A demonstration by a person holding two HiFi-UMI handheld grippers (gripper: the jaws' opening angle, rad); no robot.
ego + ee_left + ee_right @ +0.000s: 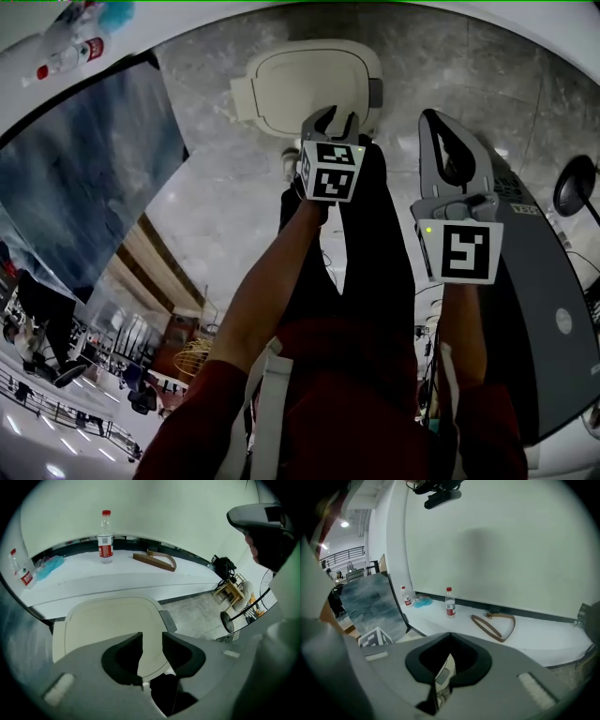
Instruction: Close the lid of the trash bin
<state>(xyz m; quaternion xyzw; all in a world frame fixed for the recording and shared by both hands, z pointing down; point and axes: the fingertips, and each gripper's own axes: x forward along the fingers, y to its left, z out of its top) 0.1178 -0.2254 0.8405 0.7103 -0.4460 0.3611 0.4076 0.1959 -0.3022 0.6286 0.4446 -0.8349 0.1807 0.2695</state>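
The cream trash bin [309,86] stands on the marble floor in front of me, and its lid [108,625] lies flat over the top, with a grey tab [168,620] at its right edge. In the head view my left gripper [330,122] hovers over the bin's near edge. It is open, with nothing between its fingers [133,644], and the lid shows through the gap. Off to the right of the bin, my right gripper [450,150] hangs with its tips meeting [451,634] and holds nothing.
Behind the bin, a white ledge [140,576] carries a water bottle [105,537], a brown strap loop [157,559], a blue cloth [49,566] and a small bottle [26,576]. A dark panel [84,159] leans at left. A grey machine [534,309] stands at right.
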